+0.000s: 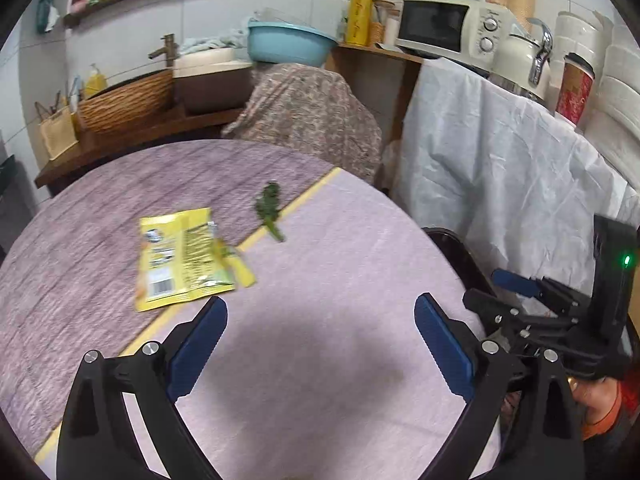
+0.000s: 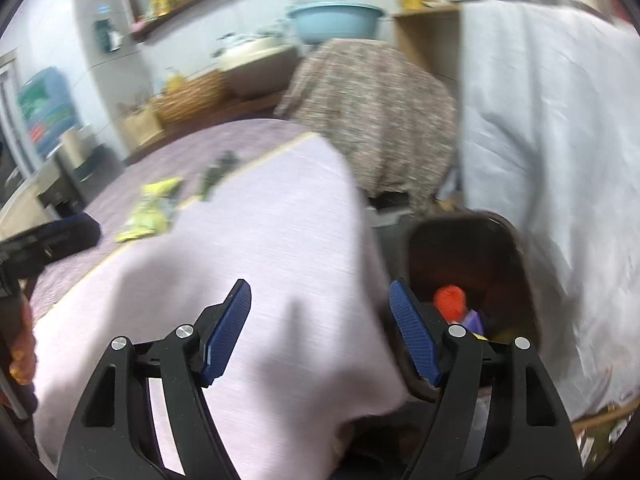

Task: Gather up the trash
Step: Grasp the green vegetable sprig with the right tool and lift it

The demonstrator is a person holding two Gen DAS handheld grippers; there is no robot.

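Two pieces of trash are seen on the bench (image 1: 320, 280): a flat, crinkled yellow wrapper (image 1: 182, 258) with a barcode, its long axis running toward the left gripper (image 1: 320, 336), and a dark green sprig (image 1: 270, 210) lying across the yellow stripe beyond it. Jaws of the left gripper and right gripper (image 2: 320, 320) are held apart, empty; a dark bin (image 2: 472, 264) is seen beside the bench edge

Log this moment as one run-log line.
left gripper: open, empty, above table | right gripper: open, empty, beside bin | yellow wrapper, green sprig: on table
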